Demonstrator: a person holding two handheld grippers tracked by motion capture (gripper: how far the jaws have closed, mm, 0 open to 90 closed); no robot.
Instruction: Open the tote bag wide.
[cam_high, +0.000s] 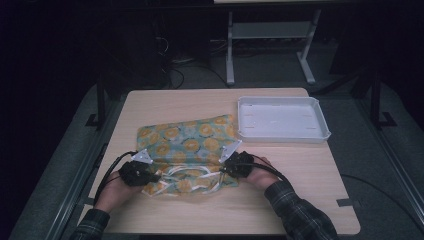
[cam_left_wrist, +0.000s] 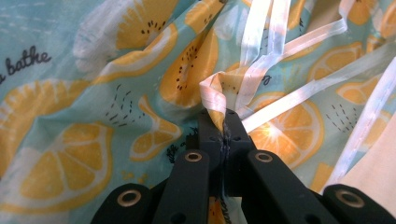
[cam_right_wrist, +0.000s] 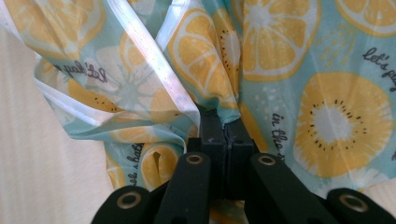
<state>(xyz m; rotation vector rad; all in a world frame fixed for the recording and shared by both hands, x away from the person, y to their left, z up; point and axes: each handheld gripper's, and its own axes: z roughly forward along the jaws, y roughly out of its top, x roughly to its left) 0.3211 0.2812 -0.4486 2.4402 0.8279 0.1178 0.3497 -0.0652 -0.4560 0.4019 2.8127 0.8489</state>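
A teal cloth (cam_high: 190, 145) printed with orange slices and edged in white trim lies crumpled on the wooden table. At its near left edge my left gripper (cam_high: 150, 176) is shut on the cloth; in the left gripper view the jaws pinch a fold of cloth (cam_left_wrist: 215, 100) by the white trim straps (cam_left_wrist: 280, 51). At the near right edge my right gripper (cam_high: 226, 165) is also shut on the cloth. In the right gripper view a gathered fold (cam_right_wrist: 219, 107) is clamped between its jaws, with the white hem (cam_right_wrist: 159, 70) running off to the left.
A white tray (cam_high: 320, 131) stands at the table's back right, just beyond the cloth. Bare tabletop (cam_high: 310, 180) lies to the right and along the near edge. A metal frame (cam_high: 230, 50) stands on the floor behind the table.
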